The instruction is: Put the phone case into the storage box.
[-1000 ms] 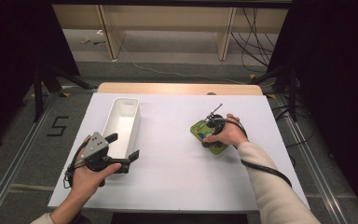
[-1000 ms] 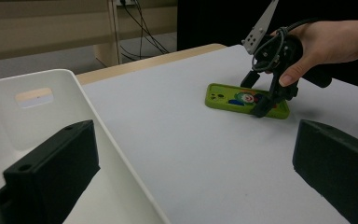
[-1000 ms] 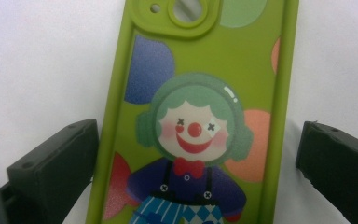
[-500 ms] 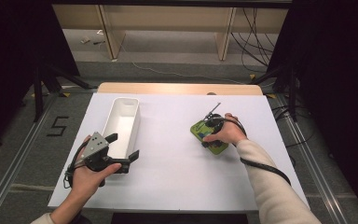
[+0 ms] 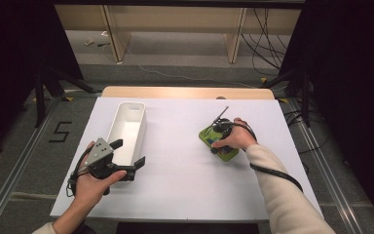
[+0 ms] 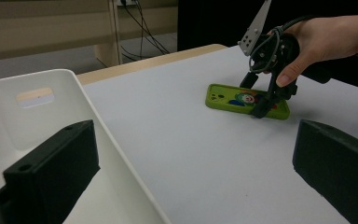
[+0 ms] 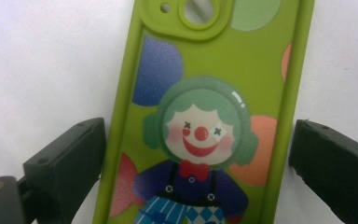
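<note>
right gripper [image 5: 217,142] spread, straddling green phone case [image 7: 205,112] | case flat on table, between jaws

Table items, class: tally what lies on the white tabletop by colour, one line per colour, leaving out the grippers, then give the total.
Green: 1, the phone case, lying flat between the right gripper's open fingers.
White: 1, the bin, beside the left gripper.
Total: 2
</note>
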The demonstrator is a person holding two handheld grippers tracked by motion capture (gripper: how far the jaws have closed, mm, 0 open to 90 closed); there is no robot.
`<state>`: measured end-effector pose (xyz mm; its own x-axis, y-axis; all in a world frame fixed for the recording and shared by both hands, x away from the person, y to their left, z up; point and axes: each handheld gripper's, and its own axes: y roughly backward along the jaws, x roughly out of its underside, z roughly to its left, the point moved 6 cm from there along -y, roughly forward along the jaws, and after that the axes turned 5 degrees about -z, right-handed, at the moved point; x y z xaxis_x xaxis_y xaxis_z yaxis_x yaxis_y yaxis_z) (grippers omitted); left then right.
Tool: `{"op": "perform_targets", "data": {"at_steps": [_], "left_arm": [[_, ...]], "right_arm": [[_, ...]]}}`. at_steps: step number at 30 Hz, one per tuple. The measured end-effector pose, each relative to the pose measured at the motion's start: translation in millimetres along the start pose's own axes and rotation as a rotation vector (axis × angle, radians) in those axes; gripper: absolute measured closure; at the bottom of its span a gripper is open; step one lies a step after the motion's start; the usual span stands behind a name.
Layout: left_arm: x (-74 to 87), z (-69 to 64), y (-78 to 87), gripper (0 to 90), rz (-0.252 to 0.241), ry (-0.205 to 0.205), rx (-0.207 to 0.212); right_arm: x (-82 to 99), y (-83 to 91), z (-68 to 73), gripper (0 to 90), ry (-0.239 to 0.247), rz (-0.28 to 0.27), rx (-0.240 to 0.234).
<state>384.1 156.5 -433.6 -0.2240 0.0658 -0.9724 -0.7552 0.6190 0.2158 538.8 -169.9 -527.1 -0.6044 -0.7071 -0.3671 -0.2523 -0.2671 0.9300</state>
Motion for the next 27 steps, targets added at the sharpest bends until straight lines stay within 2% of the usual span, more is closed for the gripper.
{"op": "perform_targets", "data": {"at_steps": [18, 27], "left_arm": [[0.4, -0.2, -0.2, 0.0, 0.001, 0.0, 0.002], [0.5, -0.3, -0.3, 0.0, 0.002, 0.001, 0.002]], "right_arm": [[-1.3, 3.4, 2.1, 16.0, -0.002, -0.003, 0.004], [-1.1, 3.7, 2.2, 16.4, -0.005, -0.002, 0.006]]}}
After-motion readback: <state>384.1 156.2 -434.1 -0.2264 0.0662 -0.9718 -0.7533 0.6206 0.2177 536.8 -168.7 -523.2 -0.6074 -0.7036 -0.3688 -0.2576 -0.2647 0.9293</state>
